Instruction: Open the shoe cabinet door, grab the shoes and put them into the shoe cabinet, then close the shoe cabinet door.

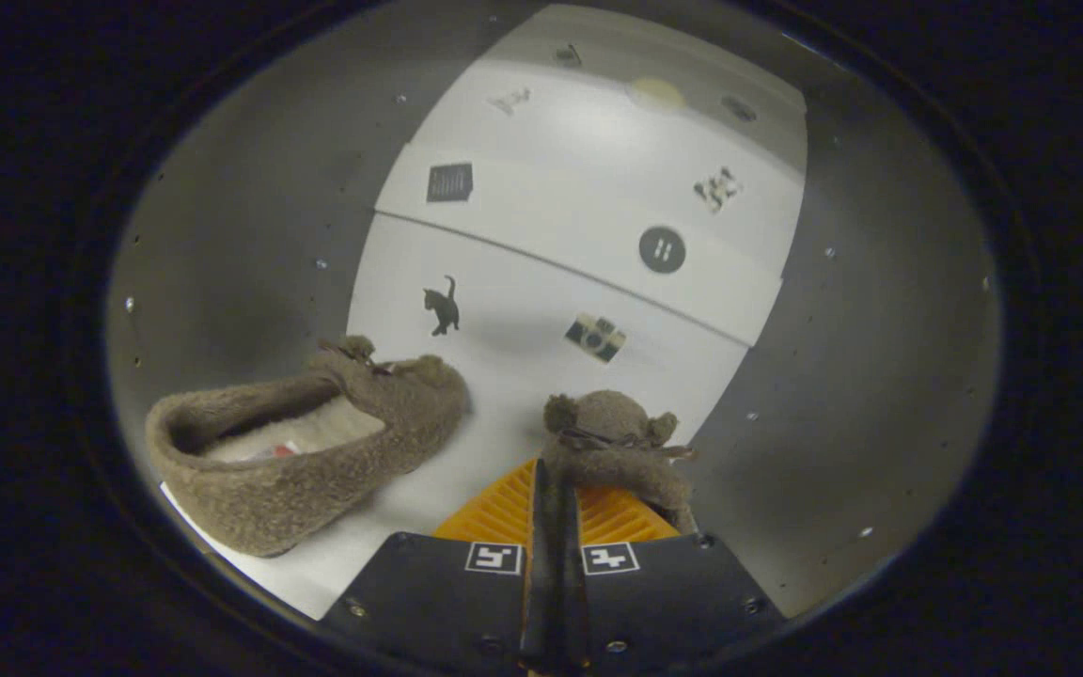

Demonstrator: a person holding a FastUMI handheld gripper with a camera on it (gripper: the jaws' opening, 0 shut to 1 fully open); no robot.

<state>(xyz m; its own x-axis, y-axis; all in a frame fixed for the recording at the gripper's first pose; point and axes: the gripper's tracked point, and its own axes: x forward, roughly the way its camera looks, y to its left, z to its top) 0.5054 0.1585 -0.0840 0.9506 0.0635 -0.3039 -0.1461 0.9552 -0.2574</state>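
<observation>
At six o'clock the gripper (pixel 556 489) has its fingers drawn nearly together, seemingly pinched on the rim of a fuzzy brown slipper (pixel 615 442) whose toe sticks out just ahead at about one o'clock from the tips. The second slipper (pixel 302 451) lies apart at nine o'clock on the white surface (pixel 504 395). Beyond, toward twelve, stands the shoe cabinet (pixel 588 207), stickered panels apparently closed, so this looks like the grabbing step; next, carry the held slipper inside, which needs an open door.
</observation>
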